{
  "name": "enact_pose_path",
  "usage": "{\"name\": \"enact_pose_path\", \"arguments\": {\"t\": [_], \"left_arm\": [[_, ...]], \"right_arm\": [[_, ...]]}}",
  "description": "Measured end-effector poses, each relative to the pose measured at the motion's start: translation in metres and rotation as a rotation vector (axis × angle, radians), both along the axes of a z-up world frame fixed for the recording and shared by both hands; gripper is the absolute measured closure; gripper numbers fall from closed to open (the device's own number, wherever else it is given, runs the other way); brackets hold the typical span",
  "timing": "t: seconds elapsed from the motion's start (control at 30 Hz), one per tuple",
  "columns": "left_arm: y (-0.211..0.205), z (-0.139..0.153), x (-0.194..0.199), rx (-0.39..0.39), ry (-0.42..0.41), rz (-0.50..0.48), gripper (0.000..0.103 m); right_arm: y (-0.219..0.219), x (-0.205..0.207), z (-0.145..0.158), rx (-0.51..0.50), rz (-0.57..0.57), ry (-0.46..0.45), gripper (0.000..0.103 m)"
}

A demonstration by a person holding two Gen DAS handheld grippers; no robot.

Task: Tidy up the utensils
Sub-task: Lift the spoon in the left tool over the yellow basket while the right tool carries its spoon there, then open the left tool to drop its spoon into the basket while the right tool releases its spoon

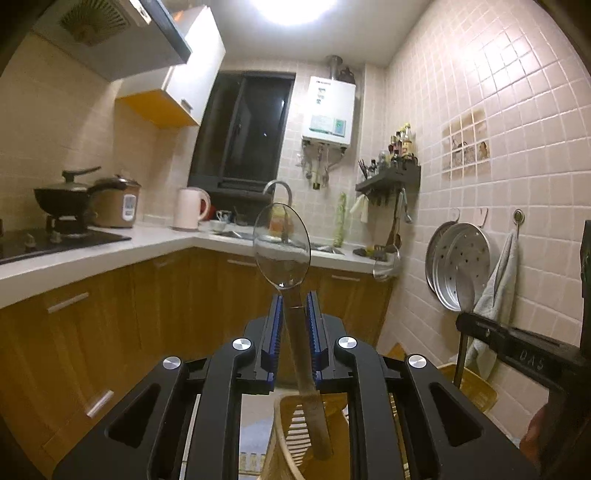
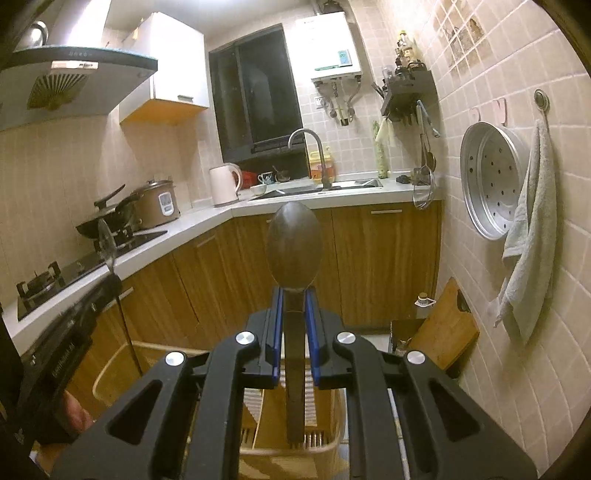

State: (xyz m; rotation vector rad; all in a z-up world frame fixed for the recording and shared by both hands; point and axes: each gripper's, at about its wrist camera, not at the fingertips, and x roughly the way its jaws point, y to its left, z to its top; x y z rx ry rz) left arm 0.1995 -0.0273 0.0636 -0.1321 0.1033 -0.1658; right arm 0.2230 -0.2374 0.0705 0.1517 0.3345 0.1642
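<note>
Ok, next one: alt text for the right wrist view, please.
The right tool is shut on the handle of a dark wooden spoon, bowl up, above a wooden slatted basket in a tiled kitchen. At left, the left tool carries a clear spoon.

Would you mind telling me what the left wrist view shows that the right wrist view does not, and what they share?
Only the left wrist view: the left gripper from behind, around the handle of a clear spoon, and the ceiling light.

Only the right wrist view: the right gripper from behind, shut on a dark spoon, and a wooden cutting board leaning at the wall.

Both: the window, water heater, kettle, tap, steamer tray, hanging towel and the wicker basket below.
</note>
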Motion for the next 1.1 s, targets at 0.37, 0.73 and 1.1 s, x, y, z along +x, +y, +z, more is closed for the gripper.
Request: {"name": "enact_pose_path", "arguments": {"t": [0.37,0.73,1.1], "left_arm": [[0.031,0.015,-0.034,-0.061,0.092,-0.055,0.071],[0.061,0.053,-0.083,-0.108,0.331,-0.184,0.071],[0.042,-0.031,-0.131,0.037,0.761,-0.386,0.071]], "right_arm": [[-0.018,-0.046,0.009,0.042,0.031,0.038,0.075],[-0.030,-0.130,0.053,0.006,0.024,0.139,0.075],[-0.014,-0.156,-0.024,-0.090,0.126,0.575,0.075]]}}
